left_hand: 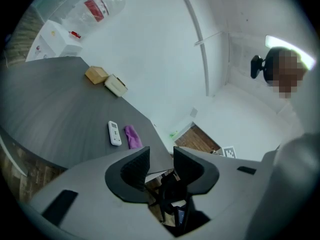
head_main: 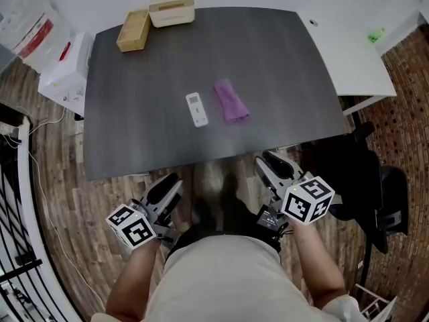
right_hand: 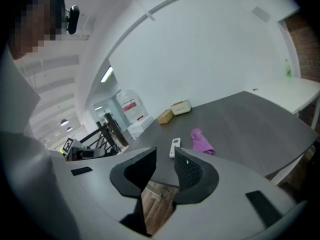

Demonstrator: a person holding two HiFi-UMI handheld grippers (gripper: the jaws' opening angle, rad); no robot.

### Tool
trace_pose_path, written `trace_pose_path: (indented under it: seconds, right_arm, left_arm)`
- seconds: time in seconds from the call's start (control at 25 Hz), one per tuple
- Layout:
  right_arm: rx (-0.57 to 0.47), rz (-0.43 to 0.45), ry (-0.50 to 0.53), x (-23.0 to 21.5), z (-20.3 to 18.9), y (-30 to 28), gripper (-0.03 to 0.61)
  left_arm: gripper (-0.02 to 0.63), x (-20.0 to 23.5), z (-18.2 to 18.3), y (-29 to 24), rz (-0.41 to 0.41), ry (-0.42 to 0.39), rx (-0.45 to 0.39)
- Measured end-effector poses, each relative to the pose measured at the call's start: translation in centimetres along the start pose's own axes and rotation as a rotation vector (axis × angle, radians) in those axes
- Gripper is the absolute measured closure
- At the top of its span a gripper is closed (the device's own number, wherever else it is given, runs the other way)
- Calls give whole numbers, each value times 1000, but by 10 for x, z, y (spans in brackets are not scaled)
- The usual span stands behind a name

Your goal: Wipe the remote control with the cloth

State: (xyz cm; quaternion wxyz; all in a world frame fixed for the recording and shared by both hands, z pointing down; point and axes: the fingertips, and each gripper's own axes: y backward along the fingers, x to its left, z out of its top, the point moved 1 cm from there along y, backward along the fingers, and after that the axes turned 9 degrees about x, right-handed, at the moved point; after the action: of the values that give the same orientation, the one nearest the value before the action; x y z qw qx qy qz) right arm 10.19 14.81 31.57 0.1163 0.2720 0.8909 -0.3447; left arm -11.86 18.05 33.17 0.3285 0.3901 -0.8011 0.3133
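At the approach step, nothing touched yet. Lying flat near the middle of the dark grey table: the white remote control, long axis toward 12 o'clock, with the purple cloth just beside it at its 3 o'clock, parted from it by a thin strip of tabletop (bunched into a loose roll, not spread). Far off at 11 o'clock from the remote control, by the far edge: a tan box and a cream box, touching or nearly so. Held short of the near edge, over the wood floor: the left gripper at 7 o'clock from the remote control, the right gripper at 5 o'clock. Jaws of each slightly parted, pads not meeting, grasping nothing; only floor and table edge in the gaps. Next, as a judgement: spread the right jaws wider, since the present gap looks narrow for the roll; reach toward 11 o'clock and down onto the cloth; pinch its near end. Then probably steady the remote control with the left gripper and draw the cloth along the button face.
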Motion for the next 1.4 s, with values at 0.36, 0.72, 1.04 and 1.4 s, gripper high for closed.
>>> trace_pose_path:
  seconds: [0.36, 0.72, 1.04, 1.4]
  right_arm:
    - [117, -11, 68, -68, 20, -64, 467]
    - [273, 21, 152, -125, 29, -148, 396]
    - [345, -48, 250, -134, 32, -225, 324]
    - [459, -174, 477, -146, 21, -279, 324]
  left_arm:
    - [486, 40, 15, -55, 178, 40, 16]
    - [458, 99, 21, -125, 446, 71, 61]
    - [331, 145, 29, -176, 666, -61, 219]
    - [321, 185, 10, -209, 816, -281, 479]
